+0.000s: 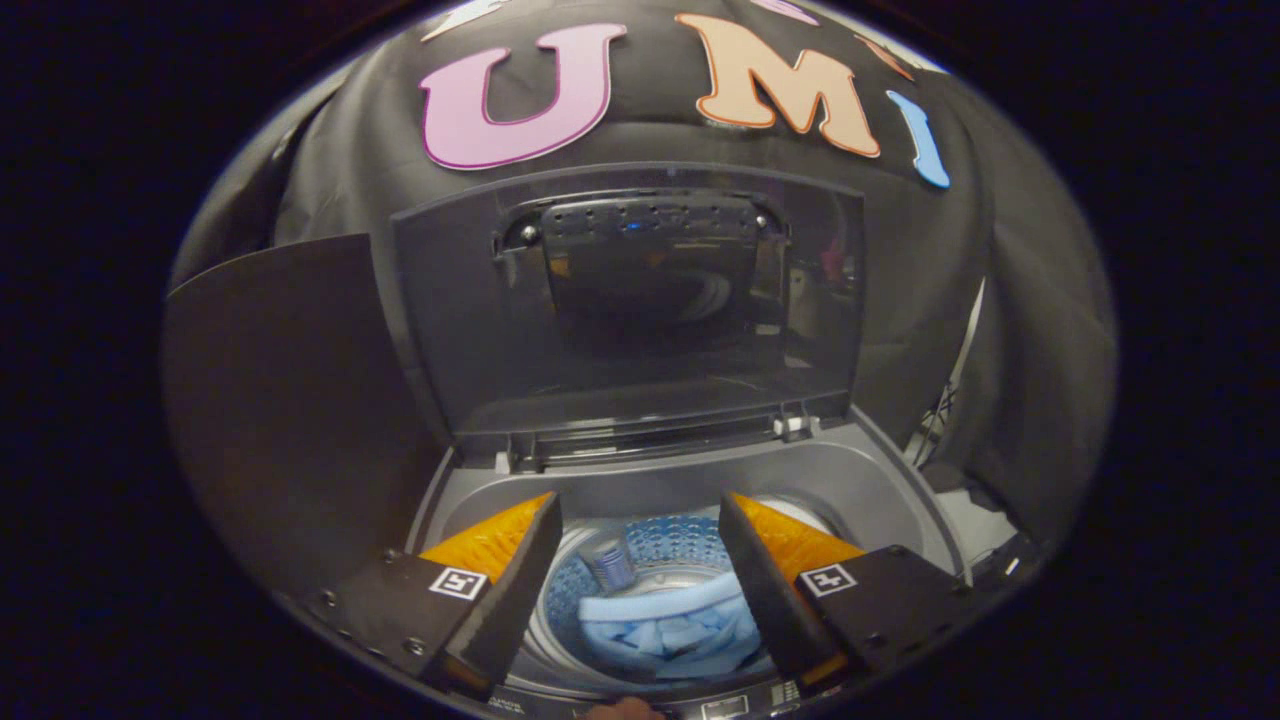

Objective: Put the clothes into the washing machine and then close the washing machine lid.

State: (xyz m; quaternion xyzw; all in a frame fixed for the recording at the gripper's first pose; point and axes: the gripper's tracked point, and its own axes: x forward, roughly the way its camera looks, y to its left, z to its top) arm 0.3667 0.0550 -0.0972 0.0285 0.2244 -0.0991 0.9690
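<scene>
Clothes point(668, 632), what looks like one light blue bundle though folds may be hiding more, are lying at the bottom of the single top-loading washing machine's drum point(690, 545), showing between the fingers. One lid point(620, 320) is standing raised behind the opening. One gripper point(640, 570) is hanging over the tub, spread wide and gripping nothing. Small labels on the front rim are sitting too blurred to read.
</scene>
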